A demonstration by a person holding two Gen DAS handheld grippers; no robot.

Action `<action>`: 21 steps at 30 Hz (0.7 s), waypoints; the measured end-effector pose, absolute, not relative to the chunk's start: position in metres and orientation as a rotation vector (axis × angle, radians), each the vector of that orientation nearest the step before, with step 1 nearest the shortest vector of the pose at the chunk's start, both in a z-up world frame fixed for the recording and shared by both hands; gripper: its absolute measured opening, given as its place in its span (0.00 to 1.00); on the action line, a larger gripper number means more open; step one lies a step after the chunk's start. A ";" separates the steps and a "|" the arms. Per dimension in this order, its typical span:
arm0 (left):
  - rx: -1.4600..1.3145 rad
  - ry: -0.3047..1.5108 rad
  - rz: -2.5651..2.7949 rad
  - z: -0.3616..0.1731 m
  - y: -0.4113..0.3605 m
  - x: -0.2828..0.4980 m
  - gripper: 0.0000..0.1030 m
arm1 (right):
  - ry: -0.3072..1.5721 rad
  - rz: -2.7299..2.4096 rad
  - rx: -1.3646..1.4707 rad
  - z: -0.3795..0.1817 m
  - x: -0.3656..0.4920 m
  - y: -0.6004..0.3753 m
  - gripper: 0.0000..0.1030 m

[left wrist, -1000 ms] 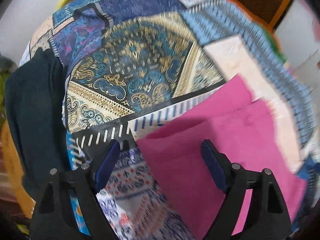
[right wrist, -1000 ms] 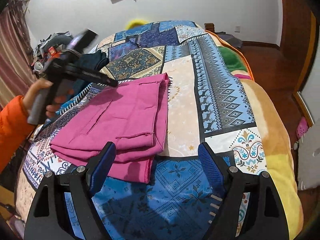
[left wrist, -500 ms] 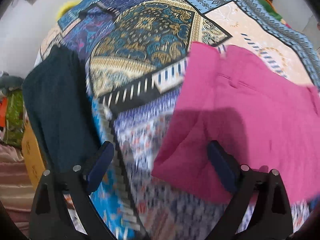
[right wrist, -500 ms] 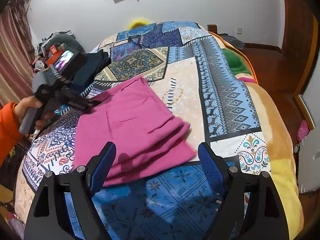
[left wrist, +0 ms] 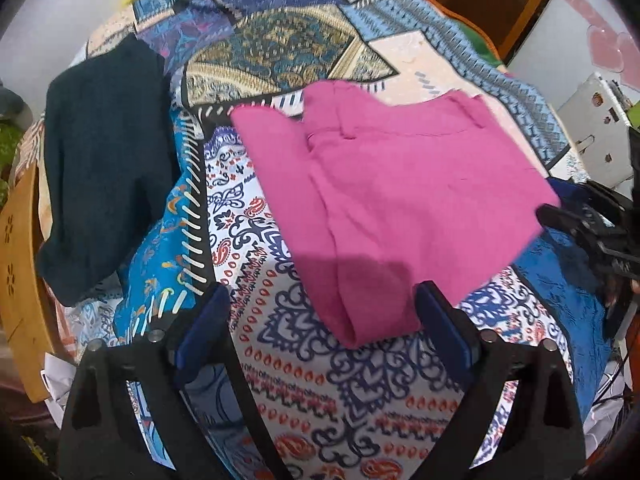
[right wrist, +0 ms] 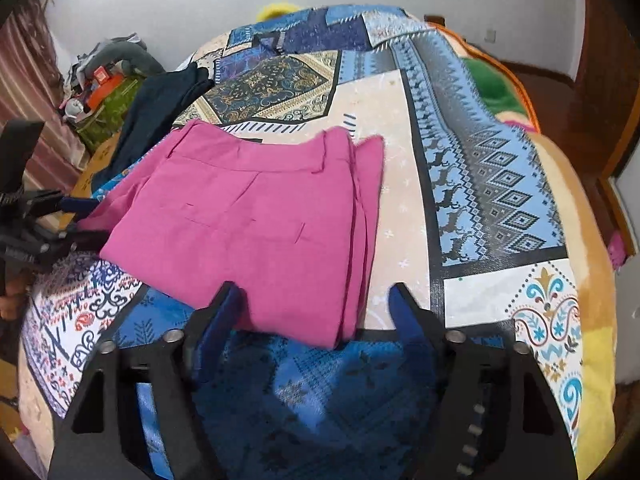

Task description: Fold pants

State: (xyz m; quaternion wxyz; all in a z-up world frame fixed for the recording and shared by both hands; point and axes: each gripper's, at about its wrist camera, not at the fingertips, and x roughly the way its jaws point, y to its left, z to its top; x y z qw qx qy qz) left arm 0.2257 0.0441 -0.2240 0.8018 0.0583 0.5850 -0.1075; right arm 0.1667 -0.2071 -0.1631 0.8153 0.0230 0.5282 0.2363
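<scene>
The pink pants (left wrist: pixel 396 200) lie folded into a flat stack on the patterned bedspread (left wrist: pixel 320 392), waistband at the far side. They also show in the right wrist view (right wrist: pixel 256 232). My left gripper (left wrist: pixel 320 332) is open and empty, just short of the near folded corner. My right gripper (right wrist: pixel 316 312) is open and empty, its fingers either side of the stack's near edge. The left gripper shows at the left edge of the right wrist view (right wrist: pixel 60 220), beside the pants. The right gripper shows at the right edge of the left wrist view (left wrist: pixel 592 224).
A dark garment (left wrist: pixel 104 176) lies on the bed's left side; it also shows in the right wrist view (right wrist: pixel 160 104). A wooden chair (left wrist: pixel 20 272) stands beside the bed. Clutter (right wrist: pixel 104 80) sits by the wall. A green cloth (right wrist: pixel 492 84) lies at the far right edge.
The pants have been turned and shifted on the bed, now lying between both grippers. My left gripper has pulled back from the pants. My right gripper has moved closer to the stack.
</scene>
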 end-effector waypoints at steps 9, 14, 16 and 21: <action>0.078 1.194 -0.252 -0.213 0.044 0.221 0.30 | 1.136 0.557 0.031 -0.159 0.170 -0.200 0.38; 0.060 1.188 -0.231 -0.216 0.048 0.218 0.29 | 1.137 0.581 -0.003 -0.165 0.167 -0.197 0.28; 0.040 1.189 -0.214 -0.218 0.050 0.216 0.29 | 1.143 0.585 -0.011 -0.167 0.167 -0.198 0.25; 0.039 1.176 -0.196 -0.213 0.055 0.208 0.34 | 1.153 0.586 -0.051 -0.167 0.167 -0.195 0.26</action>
